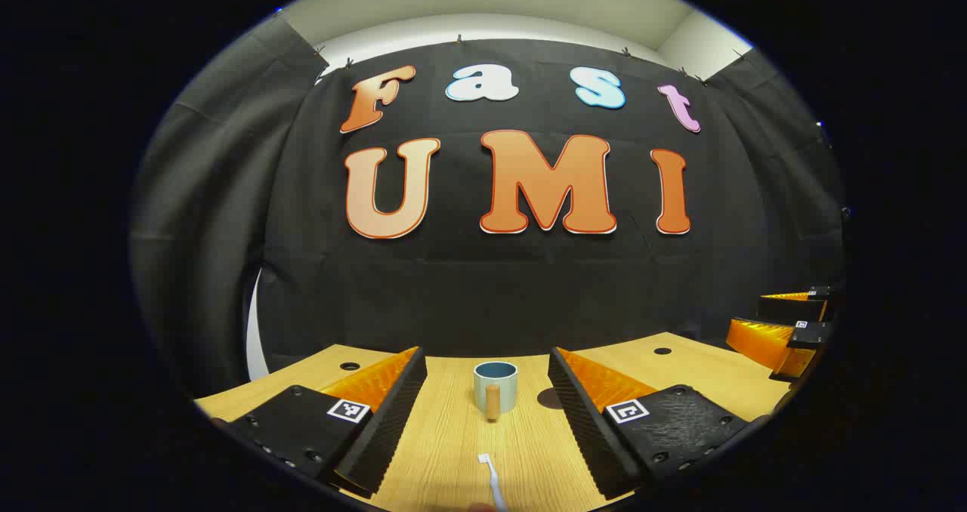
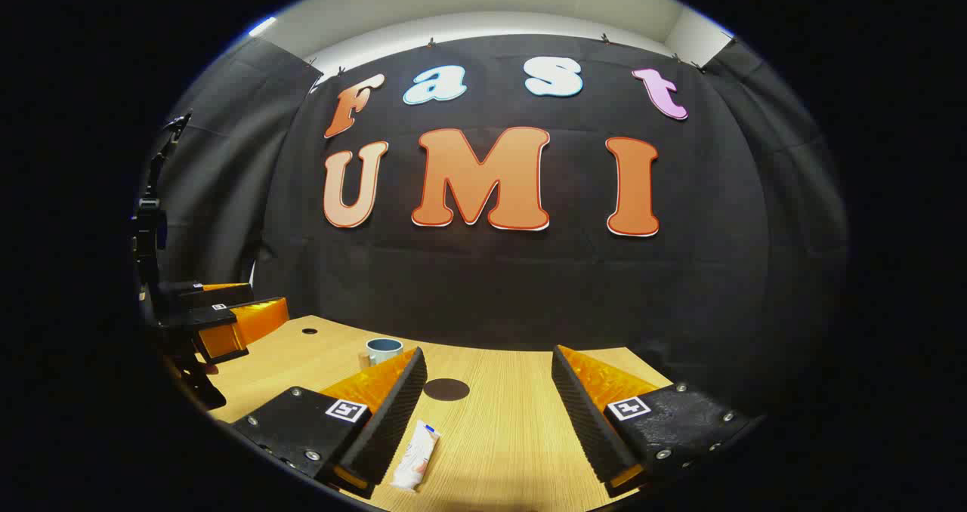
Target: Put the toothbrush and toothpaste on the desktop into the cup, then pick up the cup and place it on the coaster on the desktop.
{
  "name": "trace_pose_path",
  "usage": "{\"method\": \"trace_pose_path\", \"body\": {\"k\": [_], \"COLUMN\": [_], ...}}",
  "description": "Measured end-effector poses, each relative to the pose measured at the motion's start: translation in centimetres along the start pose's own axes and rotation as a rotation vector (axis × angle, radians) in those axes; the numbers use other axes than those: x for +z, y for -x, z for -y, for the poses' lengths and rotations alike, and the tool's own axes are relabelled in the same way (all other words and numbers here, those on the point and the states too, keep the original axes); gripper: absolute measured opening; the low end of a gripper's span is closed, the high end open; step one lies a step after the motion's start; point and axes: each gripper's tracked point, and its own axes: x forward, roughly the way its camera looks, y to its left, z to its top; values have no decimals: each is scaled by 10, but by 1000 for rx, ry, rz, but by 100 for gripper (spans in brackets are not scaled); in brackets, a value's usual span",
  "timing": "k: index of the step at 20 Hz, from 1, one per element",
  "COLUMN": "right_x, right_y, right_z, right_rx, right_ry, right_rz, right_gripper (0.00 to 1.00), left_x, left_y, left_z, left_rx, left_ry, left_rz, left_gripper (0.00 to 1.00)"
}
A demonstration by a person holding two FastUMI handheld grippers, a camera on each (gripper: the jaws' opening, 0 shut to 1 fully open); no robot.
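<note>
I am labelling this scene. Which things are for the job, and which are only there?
For the job:
toothbrush
toothpaste
cup
coaster

Only there:
desk
holes in the desk

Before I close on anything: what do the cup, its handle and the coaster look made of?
Cup: looks like glazed ceramic, with a smooth pale wall and a darker inside. Handle: probably wood, a tan matte peg. Coaster: a dark, flat, matte disc; material unclear.

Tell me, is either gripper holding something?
No. The left gripper and right gripper are open; toothbrush and toothpaste lie on the desktop.
</note>
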Motion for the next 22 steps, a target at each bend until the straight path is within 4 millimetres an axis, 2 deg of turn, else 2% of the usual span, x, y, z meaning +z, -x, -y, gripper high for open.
{"method": "trace_pose_path", "body": {"k": [2, 5, 6, 9, 10, 12, 14, 16, 17, 18, 21, 22], "right_x": [-2, -4, -4, -3, -3, 0, 1, -4, -8, -13, -30, -37], "right_y": [0, -1, -1, -2, -2, -3, -2, -3, -4, -4, -5, -5], "right_z": [-1, -5, -6, -8, -8, -9, -10, -11, -11, -12, -22, -25], "right_rx": [3, 15, 17, 26, 29, 30, 33, 37, 33, 35, 61, 72], "right_ry": [-3, 6, 6, 0, -5, -11, -14, -12, -9, -8, -13, -17], "right_rz": [-4, -7, -8, -7, -6, 0, 5, -7, -20, -30, -72, -92], "right_gripper": [99, 100, 100, 99, 100, 100, 100, 99, 99, 99, 100, 100], "left_x": [-2, -4, -2, 3, 8, 18, 22, 12, 7, 2, -28, -39], "left_y": [-1, 1, 1, 3, 5, 7, 9, 10, 9, 8, 9, 10], "left_z": [0, 1, 0, -3, -3, -5, -5, -4, -3, -1, 7, 11], "left_rx": [2, -1, 4, 14, 16, 29, 31, 30, 27, 21, 0, -6], "left_ry": [7, 2, -1, -8, -12, -13, -13, -15, -11, -6, -5, -11], "left_rz": [-5, -2, 1, 21, 35, 66, 78, 58, 38, 18, -66, -96], "left_gripper": [100, 98, 100, 100, 97, 100, 97, 97, 100, 97, 100, 98]}}
